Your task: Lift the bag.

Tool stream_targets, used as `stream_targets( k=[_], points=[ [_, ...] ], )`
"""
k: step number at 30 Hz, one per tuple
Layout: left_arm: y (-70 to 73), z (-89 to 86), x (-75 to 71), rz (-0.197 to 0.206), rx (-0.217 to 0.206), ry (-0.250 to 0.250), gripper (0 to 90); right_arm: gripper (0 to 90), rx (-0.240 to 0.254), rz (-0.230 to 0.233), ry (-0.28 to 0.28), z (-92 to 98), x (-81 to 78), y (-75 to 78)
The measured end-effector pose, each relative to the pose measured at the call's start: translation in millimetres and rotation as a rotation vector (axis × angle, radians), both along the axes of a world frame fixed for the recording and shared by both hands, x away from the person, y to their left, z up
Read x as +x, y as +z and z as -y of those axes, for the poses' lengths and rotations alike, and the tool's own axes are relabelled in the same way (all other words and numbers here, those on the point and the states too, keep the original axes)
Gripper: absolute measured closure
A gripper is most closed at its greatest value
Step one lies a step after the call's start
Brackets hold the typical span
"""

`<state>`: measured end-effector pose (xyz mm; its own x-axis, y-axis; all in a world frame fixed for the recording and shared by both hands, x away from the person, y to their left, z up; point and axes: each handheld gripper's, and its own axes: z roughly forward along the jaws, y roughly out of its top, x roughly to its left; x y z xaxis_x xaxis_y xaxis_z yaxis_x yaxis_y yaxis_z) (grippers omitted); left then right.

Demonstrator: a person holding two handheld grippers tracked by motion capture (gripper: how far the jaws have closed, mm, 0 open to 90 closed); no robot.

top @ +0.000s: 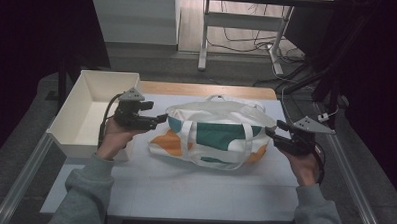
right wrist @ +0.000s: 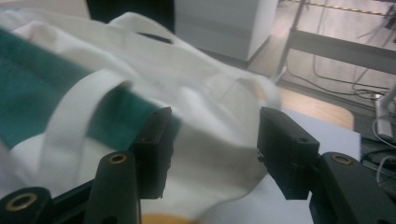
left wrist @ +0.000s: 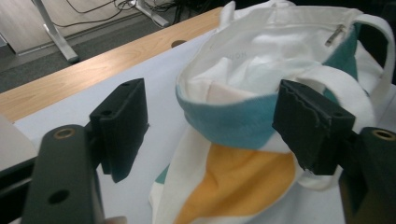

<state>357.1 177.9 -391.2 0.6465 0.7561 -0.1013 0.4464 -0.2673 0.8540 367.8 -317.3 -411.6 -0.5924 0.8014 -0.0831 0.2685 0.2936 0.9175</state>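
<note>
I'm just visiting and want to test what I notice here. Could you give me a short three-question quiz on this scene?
1. True or false: the left gripper is clamped on the tote bag.
2. What stands on the table to the left of the bag?
A. a white bin
B. a red bucket
C. a laptop
3. Which colours patch the bag's white cloth?

Key:
1. False; its jaws stand open at the bag's end.
2. A, the white bin.
3. Green and orange.

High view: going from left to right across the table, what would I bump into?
White bin → left gripper → canvas tote bag → right gripper.
</note>
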Motion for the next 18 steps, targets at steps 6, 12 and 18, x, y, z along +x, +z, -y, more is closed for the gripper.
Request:
stream_targets(
  k=[6, 12, 18],
  points=[
    [-6.5, -15.5, -17.9, 0.014, 0.019, 0.033, 19.3, 45.2, -0.028, -0.011, 0.057, -6.3, -11.2, -8.1],
    [-11.6, -29.3, -31.8, 0.027, 0.011, 0.053, 18.3, 44.8, -0.052, -0.044, 0.097, -8.3, -11.4, -20.2],
    [-22.6, -39.4, -45.5, 0.015, 0.029, 0.085, 15.1, 44.6, -0.056, -0.067, 0.104, -6.2, -13.8, -29.4]
  ],
)
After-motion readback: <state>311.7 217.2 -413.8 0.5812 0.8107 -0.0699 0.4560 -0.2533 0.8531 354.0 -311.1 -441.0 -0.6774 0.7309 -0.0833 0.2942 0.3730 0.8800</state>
